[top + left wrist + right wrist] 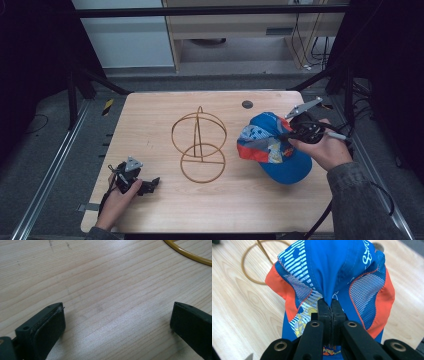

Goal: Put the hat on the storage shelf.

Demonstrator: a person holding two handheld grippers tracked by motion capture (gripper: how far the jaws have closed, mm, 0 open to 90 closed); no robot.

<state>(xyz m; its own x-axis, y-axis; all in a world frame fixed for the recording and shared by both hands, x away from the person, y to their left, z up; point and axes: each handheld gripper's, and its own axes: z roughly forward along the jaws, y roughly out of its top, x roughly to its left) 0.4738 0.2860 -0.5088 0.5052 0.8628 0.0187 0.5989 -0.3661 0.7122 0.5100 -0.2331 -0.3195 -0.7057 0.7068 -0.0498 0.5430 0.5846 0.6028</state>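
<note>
A blue cap (pixel 272 147) with orange and patterned panels hangs above the right side of the wooden table (pixel 150 125). My right gripper (pixel 289 134) is shut on it, and the right gripper view has the two jaws pinching a fold of the cap's blue crown (pixel 329 272). A gold wire stand (pixel 199 145), made of rings on a round base, sits at the table's middle, left of the cap. My left gripper (pixel 155 181) rests low on the table's front left with its jaws wide apart (pixel 117 322) and only bare wood between them.
A dark round hole (pixel 247 104) marks the tabletop at the back right. A curved piece of the stand's gold base ring (pixel 190 255) crosses the top right corner of the left gripper view. Dark frame bars and cables surround the table.
</note>
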